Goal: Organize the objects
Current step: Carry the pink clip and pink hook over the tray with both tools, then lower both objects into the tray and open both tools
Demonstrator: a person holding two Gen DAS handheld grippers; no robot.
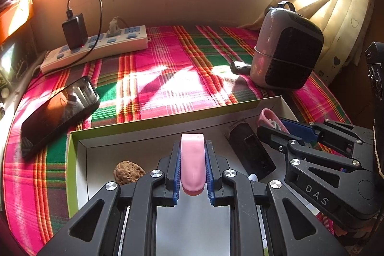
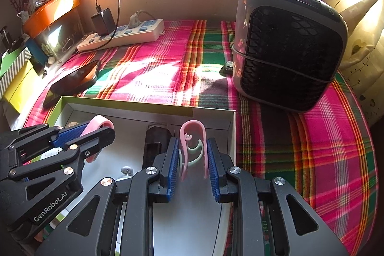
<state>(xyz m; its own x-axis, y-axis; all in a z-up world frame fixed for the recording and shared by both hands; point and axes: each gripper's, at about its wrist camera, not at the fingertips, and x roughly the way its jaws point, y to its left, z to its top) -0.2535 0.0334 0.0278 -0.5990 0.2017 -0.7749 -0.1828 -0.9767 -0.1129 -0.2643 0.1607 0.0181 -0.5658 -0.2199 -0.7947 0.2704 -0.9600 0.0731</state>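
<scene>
My left hand-held gripper clamps a pink clip; right hand-held gripper pinches a pink hook – walnut at nine o'clock, half hidden.

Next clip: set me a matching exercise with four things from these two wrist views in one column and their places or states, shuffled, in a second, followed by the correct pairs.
Column one:
1. walnut
2. phone
3. black charger
4. pink clip

Column two:
A. plugged into the white power strip
B. clamped in the left gripper
C. lying inside the open box
D. lying flat on the plaid cloth, outside the box

Pairs: 1-C, 2-D, 3-A, 4-B
</scene>
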